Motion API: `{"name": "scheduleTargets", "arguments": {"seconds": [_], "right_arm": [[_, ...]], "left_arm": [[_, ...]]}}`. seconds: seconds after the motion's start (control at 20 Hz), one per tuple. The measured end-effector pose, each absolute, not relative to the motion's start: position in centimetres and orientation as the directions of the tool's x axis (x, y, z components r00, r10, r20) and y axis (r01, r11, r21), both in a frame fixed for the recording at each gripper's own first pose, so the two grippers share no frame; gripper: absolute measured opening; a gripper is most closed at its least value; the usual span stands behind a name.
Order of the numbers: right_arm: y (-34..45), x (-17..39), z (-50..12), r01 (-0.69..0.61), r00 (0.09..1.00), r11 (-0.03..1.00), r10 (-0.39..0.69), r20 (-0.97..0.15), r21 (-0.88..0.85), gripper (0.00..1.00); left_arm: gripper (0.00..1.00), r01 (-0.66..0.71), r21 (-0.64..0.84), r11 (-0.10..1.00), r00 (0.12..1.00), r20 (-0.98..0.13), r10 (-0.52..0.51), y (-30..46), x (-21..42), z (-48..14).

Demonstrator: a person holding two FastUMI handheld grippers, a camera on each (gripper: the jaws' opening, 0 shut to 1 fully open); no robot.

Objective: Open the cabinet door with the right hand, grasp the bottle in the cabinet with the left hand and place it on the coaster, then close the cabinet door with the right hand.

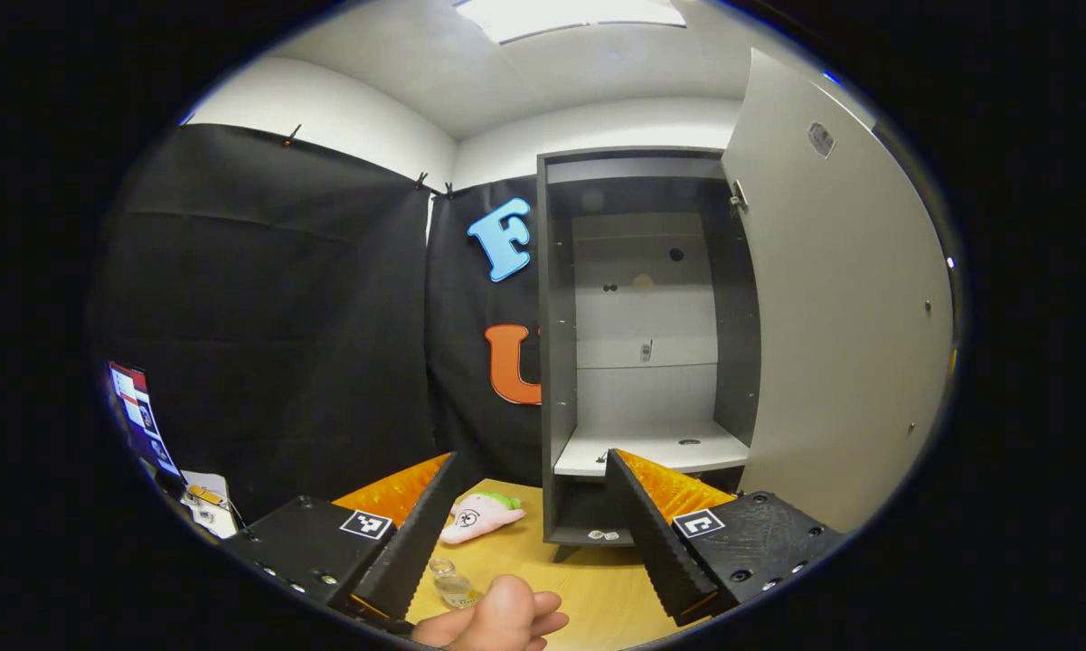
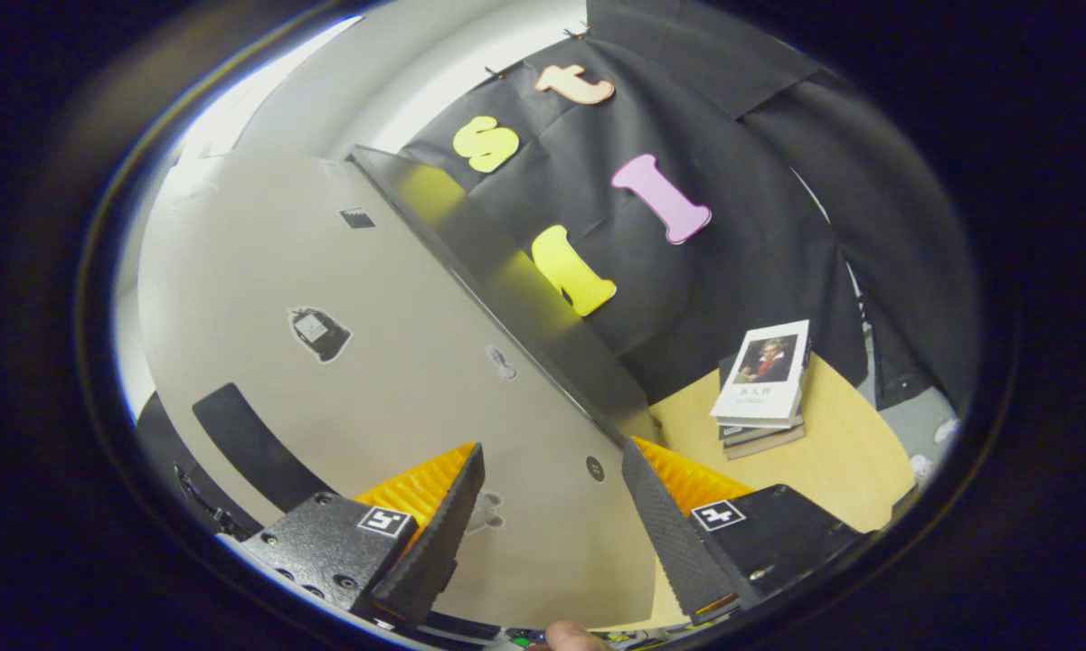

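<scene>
The grey cabinet [image 1: 558, 362] stands open on the wooden table, its shelves bare. Its door [image 1: 832, 316] is swung wide to the right. A small clear bottle [image 1: 452, 583] stands on the table below my left gripper [image 1: 532, 457], which is open and empty in front of the cabinet. What the bottle rests on is hidden. In the right gripper view the door's outer face [image 2: 398, 362], with small stickers and a black handle [image 2: 244, 434], lies close ahead. My right gripper [image 2: 552, 448] is open just in front of that face, holding nothing.
A pink plush toy [image 1: 479, 517] lies on the table left of the cabinet's foot. A hand [image 1: 497, 619] shows at the bottom edge. A stack of books [image 2: 764, 380] sits on the table [image 2: 832, 452] beyond the door. A monitor [image 1: 140, 416] stands far left.
</scene>
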State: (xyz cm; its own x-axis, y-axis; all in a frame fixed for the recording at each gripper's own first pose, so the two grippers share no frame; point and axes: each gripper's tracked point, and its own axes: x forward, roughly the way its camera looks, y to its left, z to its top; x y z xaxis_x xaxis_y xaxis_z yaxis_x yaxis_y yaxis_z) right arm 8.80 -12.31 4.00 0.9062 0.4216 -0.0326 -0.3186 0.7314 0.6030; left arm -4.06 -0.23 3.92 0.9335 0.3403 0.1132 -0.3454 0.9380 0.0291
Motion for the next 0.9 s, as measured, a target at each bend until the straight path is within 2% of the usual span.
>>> {"name": "scheduleTargets", "arguments": {"seconds": [0.3,0.35,0.55,0.9], "right_arm": [[-4.9,7.6,4.5,-0.389,0.864,0.734,0.501,-0.057,0.557,0.98],[-4.0,7.7,4.5,-0.397,0.855,0.723,0.515,-0.059,0.565,0.98],[0.1,8.3,4.0,-0.436,0.804,0.672,0.589,-0.076,0.598,0.98],[4.4,9.4,4.0,-0.481,0.767,0.657,0.636,-0.085,0.58,0.98]], "left_arm": [[0.97,-0.367,0.006,0.93,0.928,0.078,0.365,3.4,-3.9,2.5],[1.0,-0.368,-0.007,0.93,0.927,0.075,0.368,3.9,-3.8,2.4],[0.97,-0.404,0.002,0.915,0.912,0.078,0.403,6.7,-4.0,2.5],[0.96,-0.444,-0.008,0.896,0.895,0.036,0.444,10.5,-3.0,0.9]]}}
